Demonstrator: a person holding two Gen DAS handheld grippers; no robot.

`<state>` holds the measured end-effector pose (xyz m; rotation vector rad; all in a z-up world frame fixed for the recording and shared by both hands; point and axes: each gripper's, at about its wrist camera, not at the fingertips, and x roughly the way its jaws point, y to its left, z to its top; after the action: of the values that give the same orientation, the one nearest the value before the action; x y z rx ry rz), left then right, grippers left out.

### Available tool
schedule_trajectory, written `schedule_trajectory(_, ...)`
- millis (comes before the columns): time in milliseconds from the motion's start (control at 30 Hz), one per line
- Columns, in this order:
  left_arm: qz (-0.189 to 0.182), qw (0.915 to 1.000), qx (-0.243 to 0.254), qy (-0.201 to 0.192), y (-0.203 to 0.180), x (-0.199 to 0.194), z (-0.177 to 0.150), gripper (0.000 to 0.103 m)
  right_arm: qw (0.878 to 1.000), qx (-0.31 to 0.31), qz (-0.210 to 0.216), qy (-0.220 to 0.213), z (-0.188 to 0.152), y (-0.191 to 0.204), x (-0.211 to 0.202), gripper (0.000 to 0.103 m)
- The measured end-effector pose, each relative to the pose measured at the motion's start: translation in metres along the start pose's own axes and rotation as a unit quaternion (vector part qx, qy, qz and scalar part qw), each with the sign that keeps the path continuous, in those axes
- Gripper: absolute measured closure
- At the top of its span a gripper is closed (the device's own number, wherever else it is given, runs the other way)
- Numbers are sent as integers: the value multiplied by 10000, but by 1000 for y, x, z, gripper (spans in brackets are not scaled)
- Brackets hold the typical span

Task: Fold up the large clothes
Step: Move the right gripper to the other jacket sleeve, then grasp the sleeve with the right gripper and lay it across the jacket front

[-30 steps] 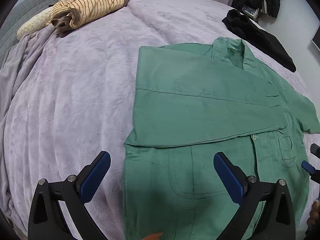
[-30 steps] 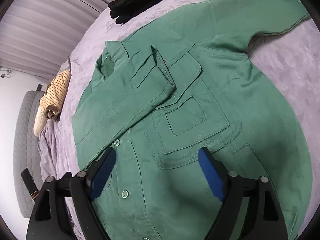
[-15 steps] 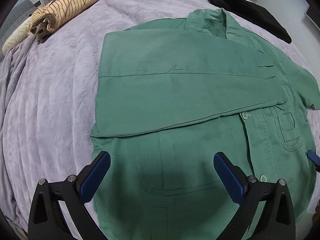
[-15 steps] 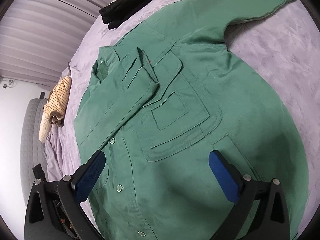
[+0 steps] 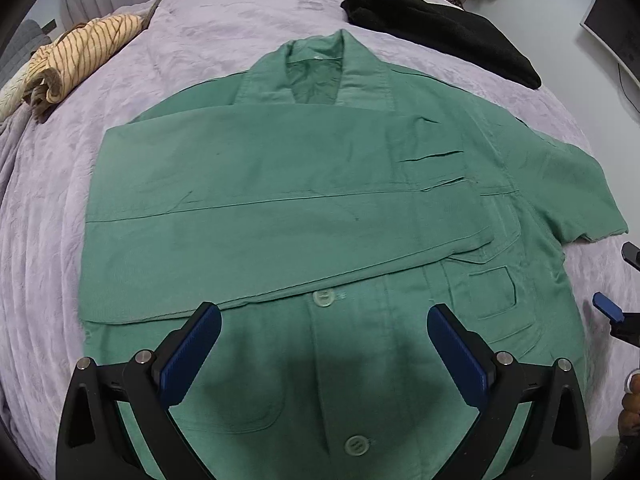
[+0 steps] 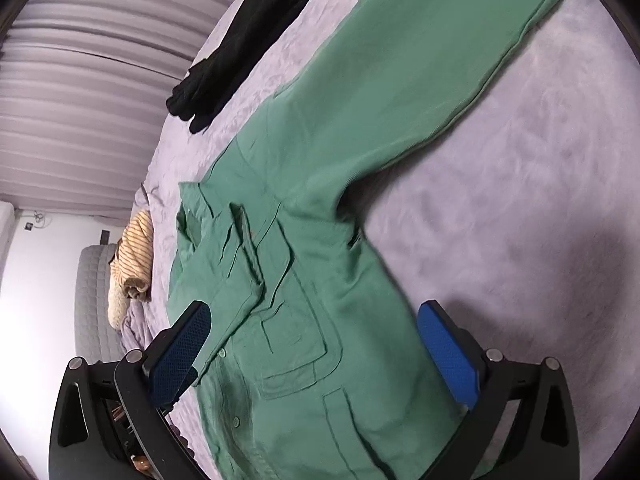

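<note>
A green button-up jacket (image 5: 320, 200) lies front side up on a lilac bedspread (image 5: 52, 240). One of its sleeves (image 5: 260, 236) is folded flat across the chest. The other sleeve (image 6: 424, 56) stretches straight out over the bedspread (image 6: 540, 184) in the right wrist view. My left gripper (image 5: 324, 344) hovers open above the button placket, holding nothing. My right gripper (image 6: 312, 344) is open over the jacket (image 6: 304, 320) near its chest pocket and side seam, also with nothing in it. Its blue tip (image 5: 607, 307) shows at the right edge of the left wrist view.
A black garment (image 5: 436, 28) lies beyond the collar at the back right. A striped beige garment (image 5: 76, 60) is bunched at the back left, by a grey padded piece of furniture (image 6: 96, 300). Curtains (image 6: 88, 92) hang behind the bed. A hand (image 5: 630, 408) shows low right.
Both grippers have shifted to the right across the jacket. The left now looks at the collar and folded sleeve head-on; the right now takes in the outstretched sleeve. Jacket unmoved.
</note>
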<state>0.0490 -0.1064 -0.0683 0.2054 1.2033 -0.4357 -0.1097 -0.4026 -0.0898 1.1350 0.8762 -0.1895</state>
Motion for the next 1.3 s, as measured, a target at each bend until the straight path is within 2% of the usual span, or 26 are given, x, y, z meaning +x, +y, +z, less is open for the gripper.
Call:
schedule_trajectory(100, 79, 9999, 109, 97, -25, 11, 7, 0, 9997, 191, -1, -134, 23, -21, -13, 0)
schedule_trajectory(300, -38, 9997, 192, 149, -66, 24, 16, 0, 9960, 627, 116, -633, 74, -65, -44, 0)
schedule_trajectory(567, -84, 9992, 309, 221, -108, 38, 20, 0, 9792, 1483, 590, -1250, 132, -123, -67, 0)
schedule_trajectory(900, 53, 9984, 420, 367, -127, 53, 23, 0, 9520, 2069, 1402, -1765, 177, -145, -62, 0)
schedule_trajectory(1067, -5, 9987, 394, 336, -123, 52, 24, 0, 9473, 2256, 1427, -1772, 182, -148, -62, 3)
schedule_trajectory(1100, -25, 9988, 383, 311, -122, 50, 25, 0, 9458, 2314, 1447, -1763, 183, -149, -62, 14)
schedule_trajectory(1133, 0, 9989, 375, 290, -121, 49, 26, 0, 9439, 2385, 1503, -1720, 182, -151, -61, 41)
schedule_trajectory(1167, 45, 9989, 373, 265, -119, 49, 26, 0, 9435, 2462, 1496, -1637, 180, -154, -59, 59)
schedule_trajectory(1200, 82, 9990, 377, 244, -118, 48, 26, 0, 9427, 2536, 1487, -1575, 180, -158, -56, 84)
schedule_trajectory(1233, 94, 9989, 380, 240, -117, 48, 27, 0, 9402, 2562, 1576, -1598, 179, -160, -55, 96)
schedule_trajectory(1300, 66, 9991, 363, 224, -112, 46, 27, 0, 9397, 2464, 1636, -1719, 178, -156, -58, 96)
